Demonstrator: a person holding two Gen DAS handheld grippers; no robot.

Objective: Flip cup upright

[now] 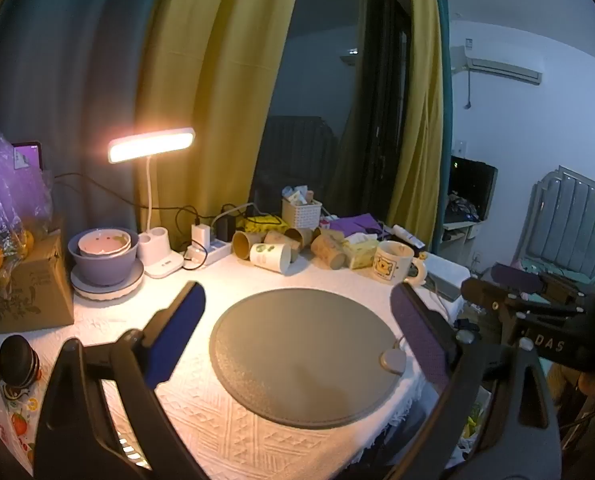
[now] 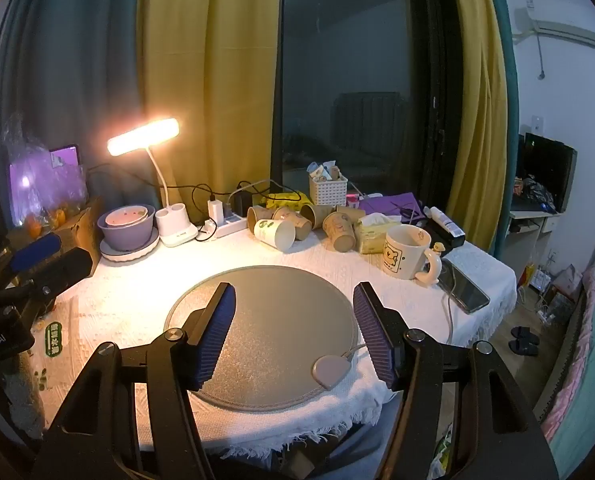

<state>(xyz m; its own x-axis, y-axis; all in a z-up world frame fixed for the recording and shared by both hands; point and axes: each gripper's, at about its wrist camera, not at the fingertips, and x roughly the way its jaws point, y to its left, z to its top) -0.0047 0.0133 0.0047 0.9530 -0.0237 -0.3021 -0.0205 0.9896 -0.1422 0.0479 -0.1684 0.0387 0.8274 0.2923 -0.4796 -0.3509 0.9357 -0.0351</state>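
Observation:
Several paper cups lie on their sides at the back of the table. The nearest is a white one with a green print [image 1: 270, 257], also in the right wrist view [image 2: 274, 234]; brown ones [image 1: 327, 251] [image 2: 339, 231] lie beside it. My left gripper [image 1: 297, 292] is open and empty above the round grey mat [image 1: 305, 360]. My right gripper [image 2: 293, 294] is open and empty over the same mat [image 2: 273, 344]. Both are well short of the cups. The right gripper also shows at the right edge of the left wrist view [image 1: 521, 284].
A cream bear mug [image 2: 407, 251] stands upright at the right, next to a phone [image 2: 463, 286]. A lit desk lamp [image 2: 143, 137], stacked bowls [image 2: 126, 226], a power strip [image 2: 227, 226], a white basket [image 2: 328, 191] and a tissue box [image 2: 375, 230] line the back. A grey puck [image 2: 331, 370] sits on the mat's edge.

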